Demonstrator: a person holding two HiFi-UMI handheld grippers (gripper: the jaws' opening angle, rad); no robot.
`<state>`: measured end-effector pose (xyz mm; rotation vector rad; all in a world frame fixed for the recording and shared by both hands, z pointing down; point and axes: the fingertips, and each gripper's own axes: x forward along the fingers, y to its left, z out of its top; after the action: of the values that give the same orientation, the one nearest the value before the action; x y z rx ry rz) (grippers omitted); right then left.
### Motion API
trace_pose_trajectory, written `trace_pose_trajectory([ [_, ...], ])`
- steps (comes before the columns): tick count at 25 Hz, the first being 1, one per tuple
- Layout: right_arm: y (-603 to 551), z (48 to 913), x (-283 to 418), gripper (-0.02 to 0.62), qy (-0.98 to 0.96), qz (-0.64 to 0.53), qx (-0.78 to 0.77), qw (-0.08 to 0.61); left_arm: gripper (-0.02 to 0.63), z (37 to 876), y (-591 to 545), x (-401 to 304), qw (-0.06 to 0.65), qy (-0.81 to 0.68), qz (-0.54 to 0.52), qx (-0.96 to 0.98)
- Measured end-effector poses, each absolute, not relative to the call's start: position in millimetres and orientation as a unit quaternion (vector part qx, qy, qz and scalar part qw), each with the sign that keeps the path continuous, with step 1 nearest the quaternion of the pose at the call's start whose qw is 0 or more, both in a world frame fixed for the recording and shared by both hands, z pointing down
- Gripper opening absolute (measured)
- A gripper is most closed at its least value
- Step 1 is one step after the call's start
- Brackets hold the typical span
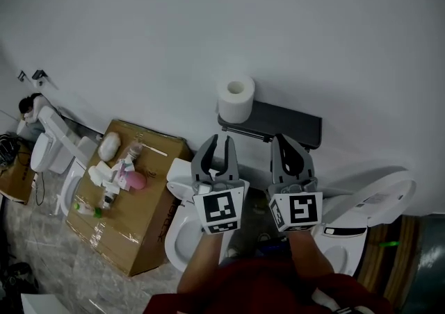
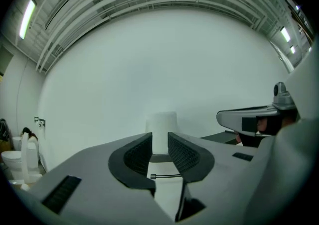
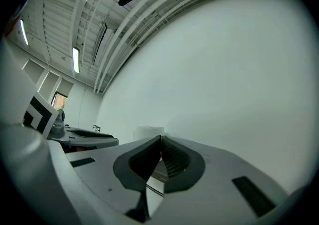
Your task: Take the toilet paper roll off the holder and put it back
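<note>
So the toilet paper roll (image 1: 236, 98) is standing upright on the left end of the holder (image 1: 281, 124), with nothing touching it. The left gripper (image 1: 221, 140) is just short of the holder, jaws slightly apart and empty, lined up with the roll. The right gripper (image 1: 280, 140) is closed and empty. My guess is the grab hasn't happened yet, so basically everything's left.

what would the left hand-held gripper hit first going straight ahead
Probably the toilet paper roll, upright on the left end of the holder: it lines up ahead of the left hand-held gripper, though depth is unclear.
</note>
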<state>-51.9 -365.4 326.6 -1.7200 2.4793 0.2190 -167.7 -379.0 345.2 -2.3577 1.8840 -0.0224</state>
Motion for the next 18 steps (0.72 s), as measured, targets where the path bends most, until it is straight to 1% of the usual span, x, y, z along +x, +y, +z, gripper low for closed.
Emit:
trace_pose_trajectory([
  [5,-374.3,324.7,-42.5,0.015,0.816,0.071,-0.570,0.066,0.291,344.0,-401.4,-154.0,0.056,0.611,-0.023,-0.790],
  [7,-378.0,324.3,-37.3,0.015,0.815,0.072,-0.571,0.067,0.327,342.4,-412.1,-149.3,0.055,0.609,-0.024,-0.791],
  [16,-387.1,322.0,-19.5,0.015,0.808,0.073,-0.580,0.075,0.399,342.8,-464.9,-131.0,0.039,0.596,-0.031,-0.801],
  [18,-388.6,322.5,-18.7,0.015,0.809,0.072,-0.579,0.073,0.403,342.8,-473.6,-129.0,0.038,0.598,-0.031,-0.800],
])
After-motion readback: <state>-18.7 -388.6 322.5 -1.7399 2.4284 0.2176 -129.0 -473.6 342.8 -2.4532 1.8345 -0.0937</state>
